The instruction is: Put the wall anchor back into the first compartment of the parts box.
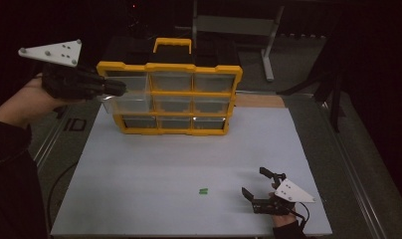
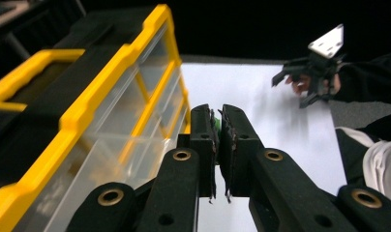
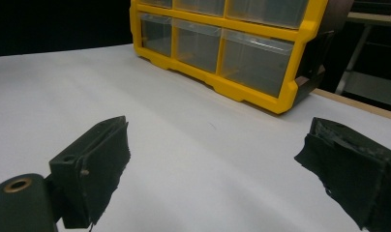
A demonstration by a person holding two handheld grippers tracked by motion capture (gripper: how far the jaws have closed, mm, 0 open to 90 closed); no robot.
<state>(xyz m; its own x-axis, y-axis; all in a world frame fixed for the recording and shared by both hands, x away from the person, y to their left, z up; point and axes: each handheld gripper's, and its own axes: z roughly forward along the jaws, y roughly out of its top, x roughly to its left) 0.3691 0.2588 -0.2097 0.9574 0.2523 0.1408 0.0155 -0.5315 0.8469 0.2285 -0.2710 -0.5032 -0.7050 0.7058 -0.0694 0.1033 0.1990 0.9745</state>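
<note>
Dark surroundings frame a white counter (image 1: 189, 164) that carries an upright yellow organizer (image 1: 171, 97) with rows of clear drawers. At the organizer's left side, one middle-row drawer (image 1: 120, 102) stands pulled out. The left gripper (image 1: 117, 87) is raised just in front of it, fingers (image 2: 203, 135) pressed together on a small green piece (image 2: 216, 123), a sliver of which shows between the pads in the left gripper view. A second green piece (image 1: 203, 190) lies alone on the counter near its front edge, well apart from the organizer. Just to its right, the right gripper (image 1: 253, 183) rests low over the counter with its fingers (image 3: 101, 154) spread wide and nothing between them.

Judging by this, the sorting is part way through: one piece is picked up and brought to the open drawer but not yet dropped in. Left to do are releasing it into the drawer, fetching the remaining piece, and probably pushing the drawer shut. Whether the drawer already holds pieces cannot be told.
</note>
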